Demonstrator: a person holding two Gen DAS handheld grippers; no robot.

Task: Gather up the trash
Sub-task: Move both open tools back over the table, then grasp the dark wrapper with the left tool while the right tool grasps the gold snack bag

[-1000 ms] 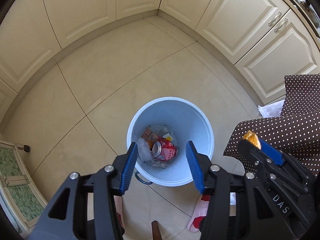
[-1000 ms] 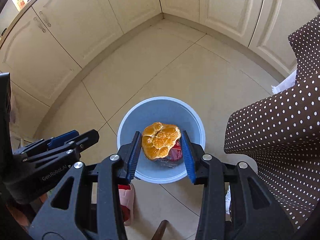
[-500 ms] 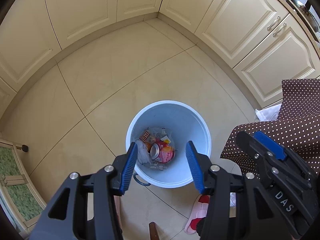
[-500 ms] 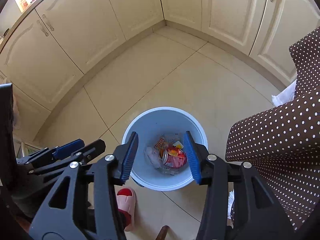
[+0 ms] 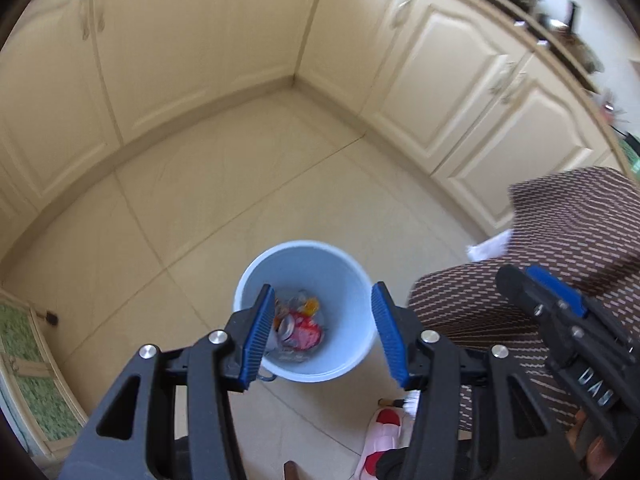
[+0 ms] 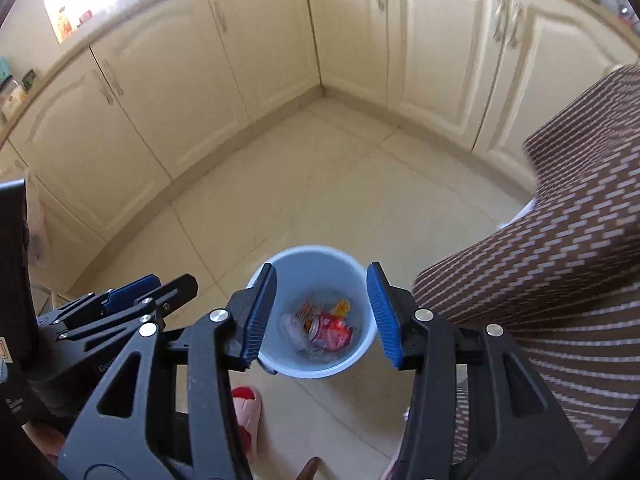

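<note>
Jaws nearest of all, on both tools: standing spread, pinching nothing, blue pads bare. Looking down through the left gripper (image 5: 322, 292) and framing the pale blue bin (image 5: 348, 276) squarely in the gap, well below the tips. Doing the same through the right gripper (image 6: 321, 270), catching the bin's rim just outside each pad. Hanging side by side, neither tool touching the other.

Lying at the bottom of the bin: collected trash, namely a red can (image 6: 330, 328) on its side, long axis running roughly left to right in the right wrist view, an orange scrap (image 6: 342, 306) just behind it and pale wrappers (image 6: 292, 330) beside it. Resting straight beneath the jaws, then, not between them and not within reach of a pinch.

Standing just right of the bin: a tabletop draped in brown dotted cloth (image 6: 560, 260), nearer the right hand than the left. Showing no loose trash on the tiled floor (image 5: 240, 200) around the bin, leaving aside a pink slipper (image 6: 246, 400) near its base, likely not rubbish. Hiding the top of the tabletop from both views, so unable to tell what is waiting there. Judging the coming move as a swing rightward toward the cloth, right hand leading. Closing off the far side: cream cabinets (image 5: 200, 60) meeting in a corner.
</note>
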